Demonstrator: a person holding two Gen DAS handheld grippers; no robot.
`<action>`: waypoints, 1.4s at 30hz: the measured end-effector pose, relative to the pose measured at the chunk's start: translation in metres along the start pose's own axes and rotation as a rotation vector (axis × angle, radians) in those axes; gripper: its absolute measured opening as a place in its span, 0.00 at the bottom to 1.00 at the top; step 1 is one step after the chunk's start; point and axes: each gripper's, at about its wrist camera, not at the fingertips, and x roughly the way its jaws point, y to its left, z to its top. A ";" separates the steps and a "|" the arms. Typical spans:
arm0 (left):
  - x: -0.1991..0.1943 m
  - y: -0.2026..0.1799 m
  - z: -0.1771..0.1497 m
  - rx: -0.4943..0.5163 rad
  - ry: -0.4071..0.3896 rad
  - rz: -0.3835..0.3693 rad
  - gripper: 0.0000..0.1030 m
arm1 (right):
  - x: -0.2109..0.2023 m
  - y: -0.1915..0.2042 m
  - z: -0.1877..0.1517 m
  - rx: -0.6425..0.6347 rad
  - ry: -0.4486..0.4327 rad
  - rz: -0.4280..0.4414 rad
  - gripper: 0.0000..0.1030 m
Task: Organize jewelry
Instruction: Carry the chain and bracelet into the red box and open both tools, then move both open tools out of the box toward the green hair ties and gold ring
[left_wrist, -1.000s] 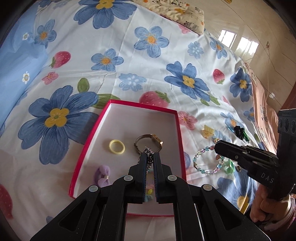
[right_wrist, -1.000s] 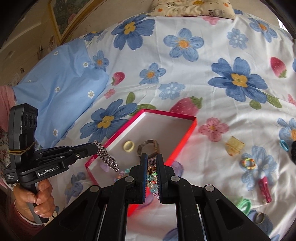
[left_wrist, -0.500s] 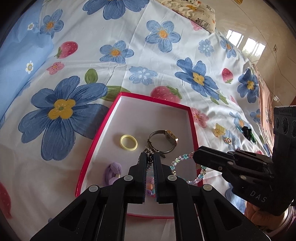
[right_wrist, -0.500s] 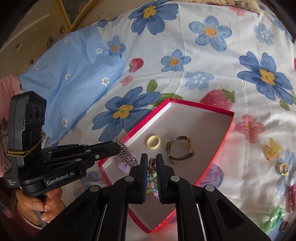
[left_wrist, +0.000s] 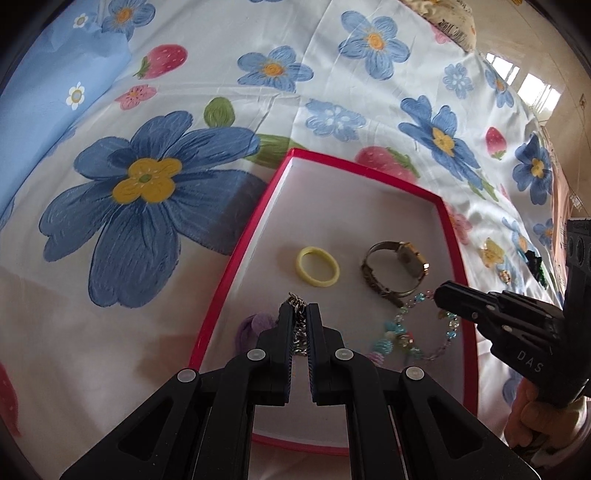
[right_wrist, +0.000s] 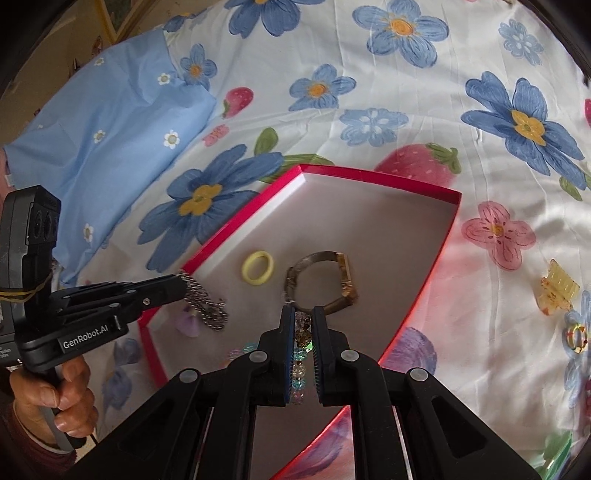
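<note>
A red-rimmed box (left_wrist: 240, 254) (right_wrist: 436, 258) lies on the flowered bedsheet. Inside it lie a yellow ring (left_wrist: 317, 266) (right_wrist: 257, 267), a gold wristwatch (left_wrist: 397, 267) (right_wrist: 325, 280) and a purple hair tie (left_wrist: 251, 326). My left gripper (left_wrist: 299, 308) (right_wrist: 181, 282) is shut on a silver chain (right_wrist: 207, 306) that hangs over the box's left side. My right gripper (right_wrist: 303, 314) (left_wrist: 441, 291) is shut on a beaded bracelet (left_wrist: 413, 332) (right_wrist: 301, 350) held over the box's right side.
Loose pieces lie on the sheet to the right of the box: a yellow hair claw (right_wrist: 557, 290), a small ring (right_wrist: 576, 336) and green clips (right_wrist: 554, 450). A blue pillow (right_wrist: 110, 122) lies at the left. The bed edge and floor (left_wrist: 554, 74) are at the far right.
Both grippers have moved forward over the box. The bracelet has come from outside the right rim to above the box floor. The chain now hangs lower, near the floor.
</note>
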 end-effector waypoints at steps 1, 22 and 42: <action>0.003 0.001 -0.001 -0.002 0.005 0.006 0.05 | 0.002 0.000 0.000 -0.002 0.005 -0.007 0.08; 0.021 -0.001 -0.002 0.010 0.037 0.065 0.17 | 0.015 0.001 -0.001 -0.022 0.040 -0.034 0.13; -0.044 -0.044 -0.022 0.038 -0.040 0.009 0.57 | -0.085 -0.029 -0.029 0.083 -0.113 -0.021 0.40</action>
